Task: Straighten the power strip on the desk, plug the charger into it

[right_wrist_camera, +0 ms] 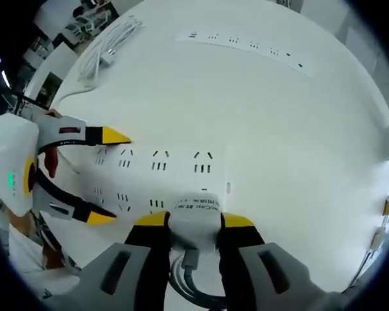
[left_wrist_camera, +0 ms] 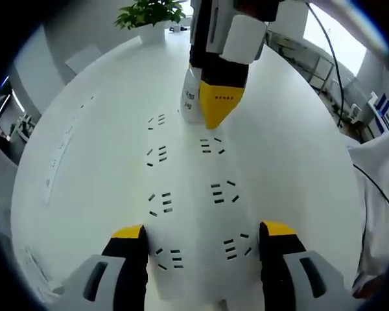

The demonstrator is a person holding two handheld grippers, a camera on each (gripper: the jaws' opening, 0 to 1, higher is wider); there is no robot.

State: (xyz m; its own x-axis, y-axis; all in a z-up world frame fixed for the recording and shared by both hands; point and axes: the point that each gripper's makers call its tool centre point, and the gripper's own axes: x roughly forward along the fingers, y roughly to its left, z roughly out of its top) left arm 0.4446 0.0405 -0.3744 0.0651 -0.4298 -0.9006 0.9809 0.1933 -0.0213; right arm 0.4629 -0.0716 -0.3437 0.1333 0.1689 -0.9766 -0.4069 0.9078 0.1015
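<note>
A white power strip with two rows of sockets lies on the white table and runs away from my left gripper. That gripper is open, with a yellow tip on each side of the strip's near end. My right gripper comes down from the top, shut on a white charger held over the strip's far end. In the right gripper view the charger sits between my right gripper's jaws, just above the power strip. Its cable loops beneath. The left gripper is at the left.
A second power strip lies farther across the table, also at the left as a thin bar. A coiled white cable rests near the table edge. A potted plant stands at the far end. A white sleeve is at the right.
</note>
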